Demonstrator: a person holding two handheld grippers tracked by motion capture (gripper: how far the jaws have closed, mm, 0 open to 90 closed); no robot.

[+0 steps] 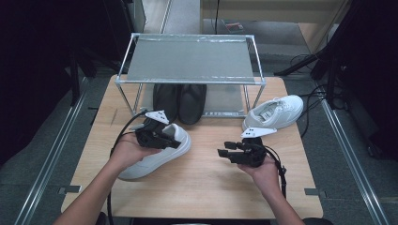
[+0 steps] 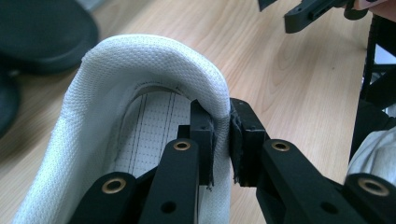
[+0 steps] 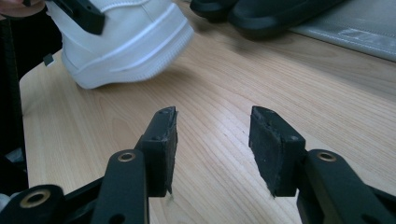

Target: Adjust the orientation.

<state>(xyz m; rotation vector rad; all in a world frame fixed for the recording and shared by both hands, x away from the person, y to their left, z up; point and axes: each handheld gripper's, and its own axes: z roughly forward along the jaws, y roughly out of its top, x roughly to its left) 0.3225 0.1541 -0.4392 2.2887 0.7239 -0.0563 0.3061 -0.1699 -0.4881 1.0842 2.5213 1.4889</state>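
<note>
While its pads pinch the padded heel collar, the left tool (image 2: 222,140) is clenched on a white shoe (image 1: 157,152), which lies on the bench (image 1: 206,183) in front of the rack (image 1: 190,58). Right of that shoe, the right tool (image 3: 212,144) hangs released over bare wood. Black shoes (image 1: 180,101) sit under the rack; another white shoe (image 1: 277,111) lies at its right

We are seeing a white sneaker (image 1: 157,154) with a dotted insole (image 2: 149,135), black shoes (image 1: 180,101), and a light wood-grain table (image 1: 202,183).
</note>
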